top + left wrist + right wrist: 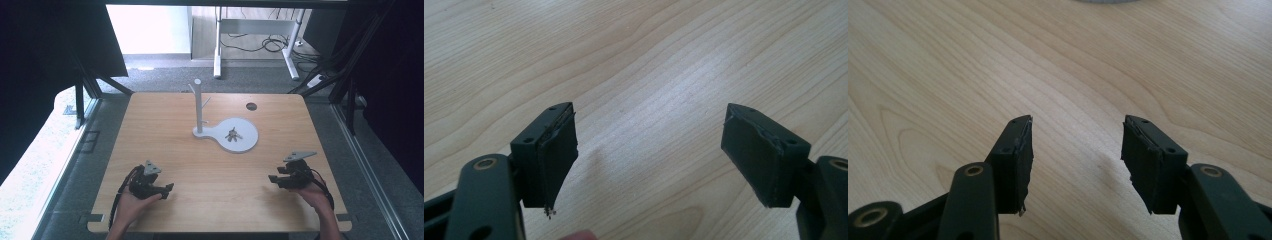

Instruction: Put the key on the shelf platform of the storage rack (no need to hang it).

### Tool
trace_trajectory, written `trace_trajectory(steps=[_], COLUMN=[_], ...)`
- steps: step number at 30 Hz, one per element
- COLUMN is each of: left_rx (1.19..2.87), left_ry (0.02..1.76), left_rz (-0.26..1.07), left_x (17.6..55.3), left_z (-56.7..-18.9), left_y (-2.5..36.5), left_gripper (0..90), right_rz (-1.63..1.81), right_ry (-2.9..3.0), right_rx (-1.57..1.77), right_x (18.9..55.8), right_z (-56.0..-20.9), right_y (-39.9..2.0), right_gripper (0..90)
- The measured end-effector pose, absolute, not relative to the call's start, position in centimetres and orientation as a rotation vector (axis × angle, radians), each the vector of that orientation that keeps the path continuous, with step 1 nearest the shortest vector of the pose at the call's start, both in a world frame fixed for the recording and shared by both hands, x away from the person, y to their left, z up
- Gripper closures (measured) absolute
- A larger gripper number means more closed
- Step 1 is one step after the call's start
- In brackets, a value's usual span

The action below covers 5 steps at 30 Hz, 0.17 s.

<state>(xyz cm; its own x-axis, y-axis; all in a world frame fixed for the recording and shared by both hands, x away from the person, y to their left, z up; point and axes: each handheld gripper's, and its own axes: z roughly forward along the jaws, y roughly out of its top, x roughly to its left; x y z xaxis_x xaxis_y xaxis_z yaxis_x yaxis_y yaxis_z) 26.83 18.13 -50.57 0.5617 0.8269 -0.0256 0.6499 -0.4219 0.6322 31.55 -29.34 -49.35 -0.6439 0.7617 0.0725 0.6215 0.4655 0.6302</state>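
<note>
A: Where are the keys (233,134)?

B: In a small bunch on the round white tray (248,141), a little left of its middle. Nothing else lies in the tray. It is the wide end of a white stand; the narrow end carries an upright post (198,105) with short pegs sticking out near the top, and nothing hangs on those pegs.

A: And the stand itself?

B: Around the middle of the wooden table (165,145), slightly toward the far side. A dark round hole (251,106) sits in the tabletop beyond the tray, to the right.

A: Are the grippers anywhere near the keys?

B: No, both are well apart from them, near the person's edge of the table. The left gripper (169,188) is at the near left, held in the person's left hand (131,205), pointing toward the right. The right gripper (272,178) is at the near right in the right hand (312,192), pointing toward the left.

A: What are the jaws doing?

B: Both pairs are released. In the left gripper view the left one's black pads (551,160) stand wide apart with bare wood between them. In the right gripper view the pads (1017,167) are parted somewhat less (still with plain wood in the gap) and grasp nothing. A sliver of the tray's edge shows at the top of that view
</note>
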Motion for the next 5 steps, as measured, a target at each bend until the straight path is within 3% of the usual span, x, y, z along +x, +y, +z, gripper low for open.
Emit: trace_trajectory(steps=[5], left_rx=[2.207], left_ry=[1.17], left_rz=[0.385], left_x=[26.83], left_z=[-50.59], left_y=[18.09], left_gripper=[22.8], right_rz=[0.93], right_ry=[2.451], right_rx=[1.203], right_x=[31.49], right_z=[-49.64], right_y=[-29.17], right_gripper=[44.1])
